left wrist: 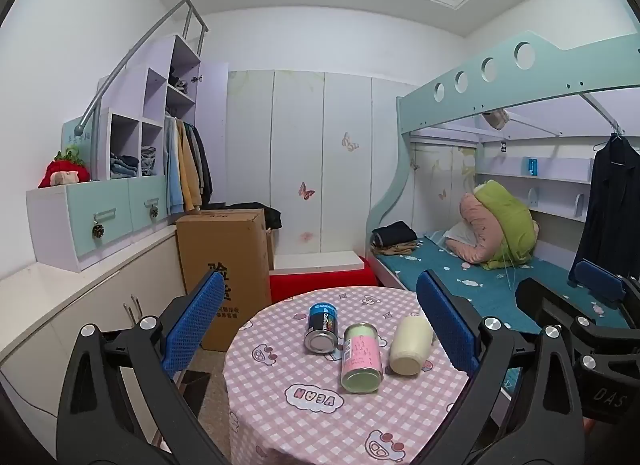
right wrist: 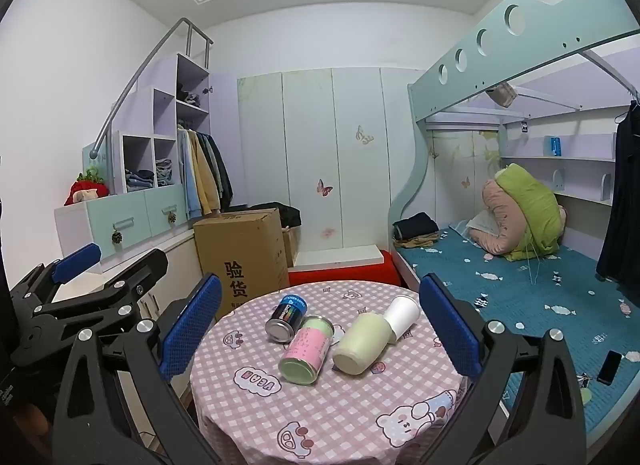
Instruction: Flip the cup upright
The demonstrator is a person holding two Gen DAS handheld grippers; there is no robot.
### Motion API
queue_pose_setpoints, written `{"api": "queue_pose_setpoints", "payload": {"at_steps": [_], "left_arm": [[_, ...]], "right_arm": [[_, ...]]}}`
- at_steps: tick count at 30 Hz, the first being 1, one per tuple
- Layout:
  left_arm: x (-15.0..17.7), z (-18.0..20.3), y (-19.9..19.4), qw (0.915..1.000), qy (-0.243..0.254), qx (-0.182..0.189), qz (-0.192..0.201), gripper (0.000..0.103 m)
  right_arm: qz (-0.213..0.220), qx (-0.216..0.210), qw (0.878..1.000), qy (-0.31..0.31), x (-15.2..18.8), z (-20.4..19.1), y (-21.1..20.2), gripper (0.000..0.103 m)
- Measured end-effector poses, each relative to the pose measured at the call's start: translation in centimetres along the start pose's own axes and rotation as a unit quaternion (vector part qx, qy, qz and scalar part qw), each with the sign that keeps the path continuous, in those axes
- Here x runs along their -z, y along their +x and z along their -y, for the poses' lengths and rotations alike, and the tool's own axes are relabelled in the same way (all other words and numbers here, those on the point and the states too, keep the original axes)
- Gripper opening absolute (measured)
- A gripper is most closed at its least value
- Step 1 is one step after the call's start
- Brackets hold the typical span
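Observation:
Three cups lie on their sides on a round table with a pink checked cloth (left wrist: 320,425) (right wrist: 320,425). A pale green cup with a white lid (left wrist: 410,345) (right wrist: 366,341) lies on the right. A pink and green cup (left wrist: 361,357) (right wrist: 306,349) lies in the middle. A blue cup (left wrist: 322,327) (right wrist: 286,317) lies at the back left. My left gripper (left wrist: 320,325) is open and empty, held above the table's near side. My right gripper (right wrist: 320,325) is open and empty too, beside the left one. Each gripper shows in the other's view.
A cardboard box (left wrist: 228,273) (right wrist: 244,257) stands left behind the table, by a low white cabinet (left wrist: 60,305). A bunk bed with a teal mattress (left wrist: 480,285) (right wrist: 540,285) runs along the right. A red box (left wrist: 320,281) sits behind the table.

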State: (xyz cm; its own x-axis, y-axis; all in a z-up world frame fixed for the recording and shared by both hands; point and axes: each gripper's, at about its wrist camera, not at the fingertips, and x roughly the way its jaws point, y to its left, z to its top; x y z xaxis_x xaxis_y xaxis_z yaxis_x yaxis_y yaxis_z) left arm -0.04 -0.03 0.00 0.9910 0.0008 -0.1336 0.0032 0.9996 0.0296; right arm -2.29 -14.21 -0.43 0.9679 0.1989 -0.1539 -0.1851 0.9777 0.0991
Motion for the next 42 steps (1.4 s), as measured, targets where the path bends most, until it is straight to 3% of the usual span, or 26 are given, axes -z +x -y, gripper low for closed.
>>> {"api": "queue_pose_setpoints", "payload": {"at_steps": [42], "left_arm": [[0.15, -0.27, 0.49, 1.0, -0.002, 0.002, -0.004, 0.097]], "right_arm": [[-0.004, 0.0, 1.0, 0.008, 0.06, 0.11, 0.11, 0.095]]}}
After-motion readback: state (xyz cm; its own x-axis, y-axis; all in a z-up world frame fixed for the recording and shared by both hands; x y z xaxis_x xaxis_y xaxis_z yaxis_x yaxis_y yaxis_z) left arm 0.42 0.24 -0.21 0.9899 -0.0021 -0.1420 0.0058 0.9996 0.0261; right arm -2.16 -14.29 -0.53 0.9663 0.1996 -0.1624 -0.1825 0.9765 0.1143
